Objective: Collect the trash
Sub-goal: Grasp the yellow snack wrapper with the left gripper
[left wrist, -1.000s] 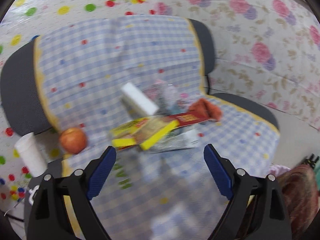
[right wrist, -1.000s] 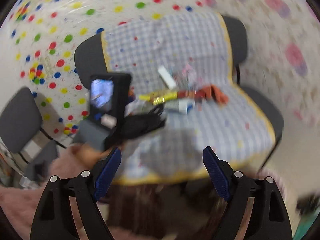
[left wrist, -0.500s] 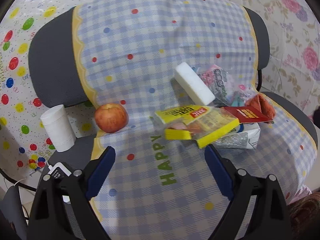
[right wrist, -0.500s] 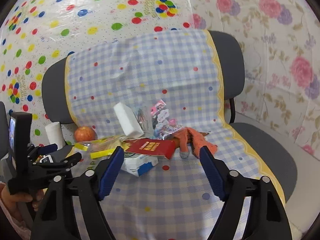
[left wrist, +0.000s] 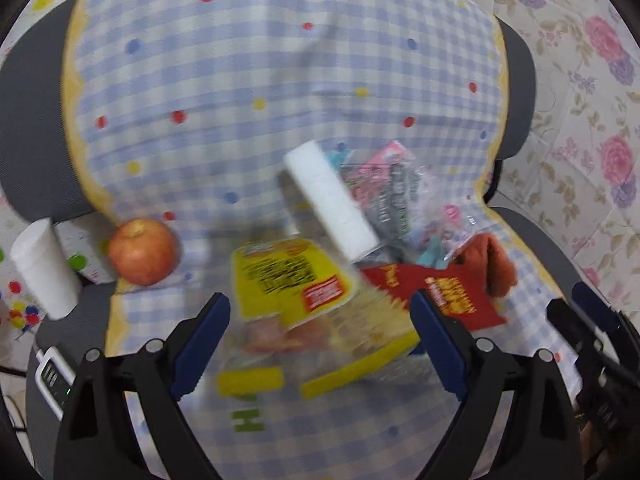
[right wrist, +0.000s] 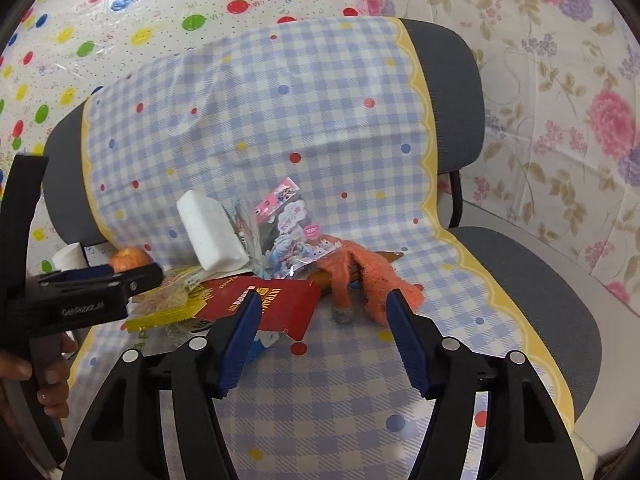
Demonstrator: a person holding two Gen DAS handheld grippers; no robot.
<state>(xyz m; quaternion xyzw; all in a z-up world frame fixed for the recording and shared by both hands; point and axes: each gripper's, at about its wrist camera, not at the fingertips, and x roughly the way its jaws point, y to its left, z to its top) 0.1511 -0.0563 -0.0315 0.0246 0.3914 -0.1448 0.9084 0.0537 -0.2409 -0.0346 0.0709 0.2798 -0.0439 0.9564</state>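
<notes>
A pile of trash lies on a chair covered by a blue checked cloth. A yellow food wrapper lies straight ahead of my open, empty left gripper. Beside it are a red carton, a white foam block and clear sticker packets. My right gripper is open and empty, just short of the red carton and an orange glove. The foam block and wrapper lie left of it.
An apple sits at the seat's left edge, with a white paper cup beyond it. The left gripper's body shows at the left of the right wrist view. Patterned plastic sheets cover the walls. A small white device lies low left.
Both grippers have moved in closer to the pile. The left gripper now hangs right over the yellow wrapper. Nothing has been taken hold of.
</notes>
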